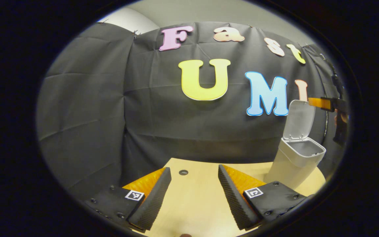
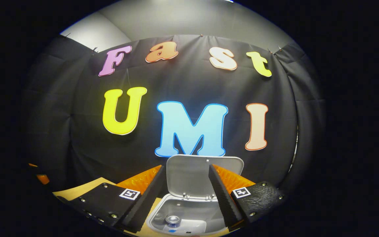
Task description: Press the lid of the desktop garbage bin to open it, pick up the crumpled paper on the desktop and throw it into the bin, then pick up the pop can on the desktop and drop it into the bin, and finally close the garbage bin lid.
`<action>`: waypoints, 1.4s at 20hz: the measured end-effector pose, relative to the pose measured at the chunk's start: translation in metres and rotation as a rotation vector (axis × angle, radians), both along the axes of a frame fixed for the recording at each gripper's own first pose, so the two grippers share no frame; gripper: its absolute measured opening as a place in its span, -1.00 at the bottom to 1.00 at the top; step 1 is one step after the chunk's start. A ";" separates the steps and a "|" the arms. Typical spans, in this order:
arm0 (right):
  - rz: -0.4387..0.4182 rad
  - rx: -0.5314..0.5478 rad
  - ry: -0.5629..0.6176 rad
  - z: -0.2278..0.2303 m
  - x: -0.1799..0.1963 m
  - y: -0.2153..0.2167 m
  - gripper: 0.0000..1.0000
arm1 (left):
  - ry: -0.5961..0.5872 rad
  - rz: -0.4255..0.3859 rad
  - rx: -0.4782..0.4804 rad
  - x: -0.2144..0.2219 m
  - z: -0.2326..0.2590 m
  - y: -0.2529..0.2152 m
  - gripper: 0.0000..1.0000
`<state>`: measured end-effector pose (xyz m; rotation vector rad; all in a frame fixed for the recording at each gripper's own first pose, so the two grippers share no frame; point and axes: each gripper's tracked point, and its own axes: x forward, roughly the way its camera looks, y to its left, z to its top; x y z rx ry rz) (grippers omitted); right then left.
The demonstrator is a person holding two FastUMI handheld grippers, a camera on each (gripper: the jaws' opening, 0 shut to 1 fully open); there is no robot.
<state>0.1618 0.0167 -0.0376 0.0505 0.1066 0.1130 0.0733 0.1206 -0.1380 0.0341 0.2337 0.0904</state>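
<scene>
- The garbage bin (image 2: 189, 217) is one bin, seen in the right gripper view just below and between that gripper's fingers; it stands upright with its long axis vertical and its mouth facing up.
- One pop can (image 2: 173, 220) lies inside the bin, its round end turned up toward the camera; something pale lies beside it, too unclear to name.
- The right gripper (image 2: 186, 194) hangs over the bin's mouth with its jaws spread wide, gripping nothing and touching nothing.
- The lid (image 2: 204, 174) is a single hinged flap standing upright at the bin's far edge, its inner face toward the camera.
- In the left gripper view the left gripper (image 1: 194, 194) hovers over the wooden table (image 1: 196, 204), jaws wide apart and empty.
- One small round hole (image 1: 183, 172) shows in the table just past the fingers.
- Farther right, the bin stands on the table, lid raised, with the other gripper above and behind it.
</scene>
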 end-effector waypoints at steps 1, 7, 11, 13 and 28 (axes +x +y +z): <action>-0.012 0.002 -0.011 0.004 0.005 -0.003 0.74 | 0.001 0.002 0.000 0.000 0.000 0.001 0.70; -0.055 0.035 -0.031 0.008 0.030 -0.011 0.73 | 0.006 0.030 0.007 0.001 -0.004 0.016 0.96; -0.104 0.023 -0.072 0.010 0.048 -0.021 0.73 | 0.014 0.047 0.004 0.002 -0.009 0.024 0.90; -0.117 0.019 -0.082 0.020 0.058 -0.017 0.73 | 0.023 0.055 0.002 0.002 -0.014 0.029 1.00; -0.200 0.081 -0.035 0.000 0.089 -0.039 0.74 | 0.051 0.066 -0.037 -0.002 -0.036 0.040 0.90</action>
